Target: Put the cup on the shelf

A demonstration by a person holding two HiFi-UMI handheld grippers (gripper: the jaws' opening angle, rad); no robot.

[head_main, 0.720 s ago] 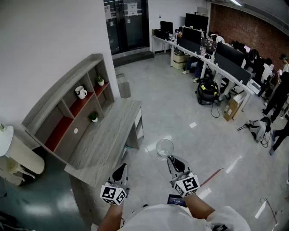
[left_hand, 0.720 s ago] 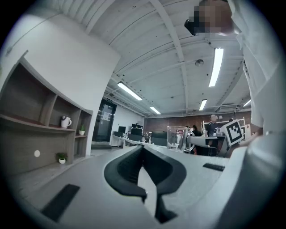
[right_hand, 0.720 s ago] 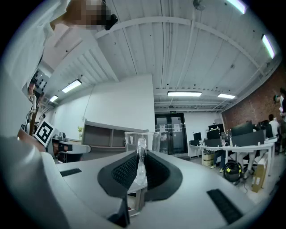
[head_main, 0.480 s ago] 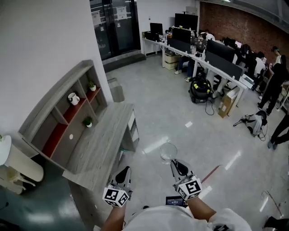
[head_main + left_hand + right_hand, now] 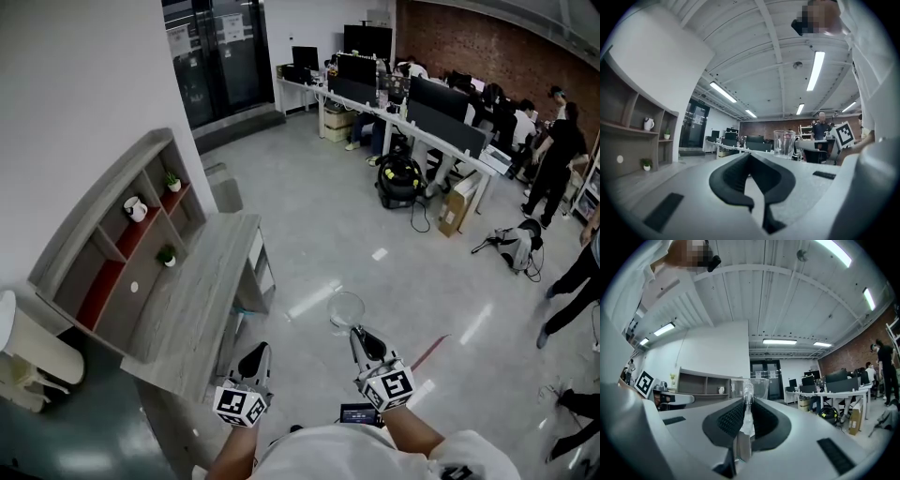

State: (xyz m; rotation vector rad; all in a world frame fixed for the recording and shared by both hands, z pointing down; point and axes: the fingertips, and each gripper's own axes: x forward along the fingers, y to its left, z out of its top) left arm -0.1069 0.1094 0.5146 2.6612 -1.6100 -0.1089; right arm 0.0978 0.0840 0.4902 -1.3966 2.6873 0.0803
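Glass cup (image 5: 344, 307), pinched by its wall in the right hand-held gripper (image 5: 360, 336), may slip mid-carry. Left hand-held gripper (image 5: 255, 354) is closed, empty

The hand-held gripper (image 5: 747, 405) clamps the clear cup (image 5: 758, 386), shelf (image 5: 699, 383) beyond.

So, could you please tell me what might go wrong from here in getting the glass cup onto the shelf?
1. The right claw pinches only the cup's thin glass wall, with the cup sticking out ahead over the hard floor; it may swivel or slip, and would probably shatter.
2. The shelf already holds a white jug and a small plant, so the cup might knock one going in.
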